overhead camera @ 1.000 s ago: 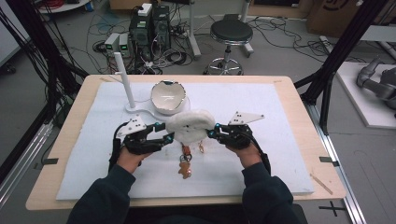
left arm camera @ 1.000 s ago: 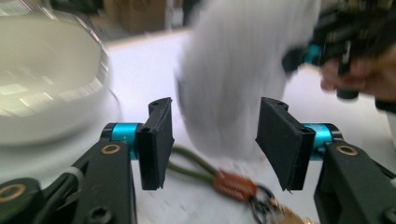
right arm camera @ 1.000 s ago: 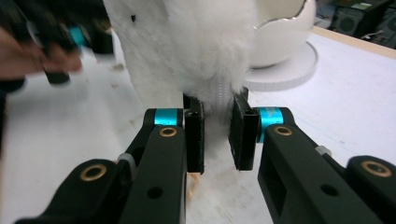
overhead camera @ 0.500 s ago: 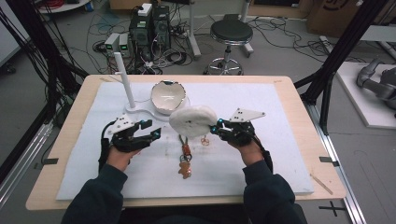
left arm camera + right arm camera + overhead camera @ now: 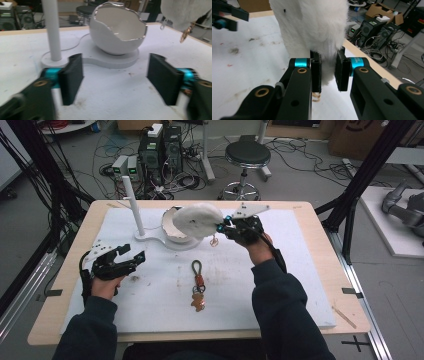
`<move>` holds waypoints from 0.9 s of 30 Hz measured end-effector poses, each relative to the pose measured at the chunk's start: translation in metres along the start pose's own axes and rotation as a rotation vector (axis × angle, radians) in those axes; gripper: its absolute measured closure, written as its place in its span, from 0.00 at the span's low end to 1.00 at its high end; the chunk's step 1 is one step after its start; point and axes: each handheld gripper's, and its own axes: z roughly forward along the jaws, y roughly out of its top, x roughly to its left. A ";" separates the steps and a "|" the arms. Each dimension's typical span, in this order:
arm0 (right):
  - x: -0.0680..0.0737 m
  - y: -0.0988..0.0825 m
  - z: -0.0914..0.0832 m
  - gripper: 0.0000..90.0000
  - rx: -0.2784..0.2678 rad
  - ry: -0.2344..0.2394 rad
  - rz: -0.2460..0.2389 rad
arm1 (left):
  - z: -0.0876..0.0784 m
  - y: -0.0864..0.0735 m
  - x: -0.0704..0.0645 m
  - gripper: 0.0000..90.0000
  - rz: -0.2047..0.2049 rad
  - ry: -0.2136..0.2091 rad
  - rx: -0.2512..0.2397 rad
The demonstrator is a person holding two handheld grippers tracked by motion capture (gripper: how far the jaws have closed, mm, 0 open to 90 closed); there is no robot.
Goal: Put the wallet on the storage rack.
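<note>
High view: right gripper (image 5: 226, 226) holds white fluffy pouch (image 5: 200, 219) above egg-shaped bowl (image 5: 172, 223); left gripper (image 5: 131, 258) spread, empty, over desk (image 5: 300, 270).
Left gripper view: fingers (image 5: 72, 77) wide apart.
Right gripper view: fingers (image 5: 315, 72) pinch the pouch's lower edge.

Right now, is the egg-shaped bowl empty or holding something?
Empty. The left gripper view shows the bowl's bare white inside; the fluffy pouch hangs from the right gripper, above it.

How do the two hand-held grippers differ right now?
The left gripper is open and holds nothing, while the right gripper is shut on the fluffy white pouch. The left hangs low over the white mat; the right is raised by the eggshell bowl. Both have black jaws.
</note>
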 end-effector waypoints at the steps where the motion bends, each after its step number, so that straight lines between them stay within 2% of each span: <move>1: -0.002 0.006 0.005 0.88 0.007 -0.006 -0.019 | -0.001 0.000 0.002 0.23 0.001 -0.004 -0.011; 2: -0.002 0.006 0.005 0.88 0.007 -0.006 -0.019 | -0.001 0.000 0.002 0.23 0.001 -0.004 -0.011; 3: -0.005 0.016 0.018 0.88 0.027 -0.007 -0.039 | -0.003 0.000 0.003 0.23 0.003 -0.008 -0.013; 5: -0.009 0.026 0.030 0.88 0.054 -0.003 -0.053 | -0.004 0.000 0.005 0.23 -0.001 -0.007 -0.013; 10: -0.013 0.048 0.056 0.88 0.084 -0.008 -0.081 | -0.004 -0.001 0.007 0.23 -0.010 -0.007 -0.012; 13: -0.015 0.061 0.069 0.88 0.081 -0.009 -0.089 | -0.004 -0.002 0.007 0.24 -0.014 -0.008 -0.016; 16: -0.016 0.070 0.077 0.88 0.092 -0.017 -0.100 | -0.004 -0.002 0.007 0.24 -0.013 -0.014 -0.015; 17: -0.017 0.071 0.080 0.88 0.092 -0.026 -0.119 | -0.003 -0.002 0.007 0.24 -0.015 -0.016 -0.016; 19: -0.017 0.069 0.086 0.88 0.110 -0.039 -0.130 | -0.004 -0.002 0.007 0.24 -0.016 -0.015 -0.015; 22: -0.021 0.065 0.089 0.88 0.137 -0.053 -0.119 | -0.004 -0.003 0.008 0.25 -0.023 -0.015 -0.012; 27: -0.025 0.070 0.083 0.88 0.088 -0.058 -0.106 | -0.004 -0.003 0.008 0.25 -0.031 -0.016 -0.017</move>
